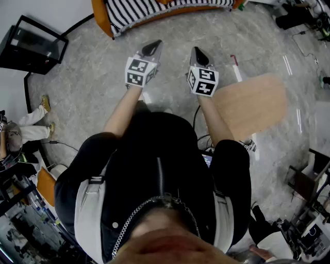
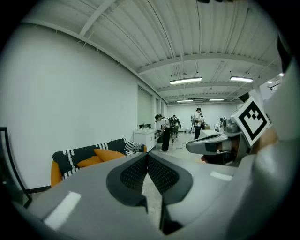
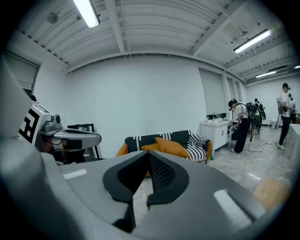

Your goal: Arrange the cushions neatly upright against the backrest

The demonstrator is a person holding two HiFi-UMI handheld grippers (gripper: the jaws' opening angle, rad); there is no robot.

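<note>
An orange sofa (image 1: 149, 11) with a black-and-white striped cover stands across the floor ahead of me. Two orange cushions (image 3: 172, 147) lie slanted on its seat, also in the left gripper view as orange cushions (image 2: 108, 154). A patterned cushion (image 3: 200, 140) rests at the sofa's right end. My left gripper (image 1: 151, 49) and right gripper (image 1: 198, 54) are held side by side in the air, well short of the sofa. In both gripper views the jaws meet at the tips: left gripper (image 2: 147, 157), right gripper (image 3: 150, 154). Both are shut with nothing between them.
A light wooden tabletop (image 1: 252, 103) is just right of my right gripper. A black-framed glass stand (image 1: 33, 46) sits at the far left by the wall. A white cabinet (image 3: 218, 133) stands right of the sofa, with people (image 3: 241, 124) beyond it. Cables lie on the marble floor.
</note>
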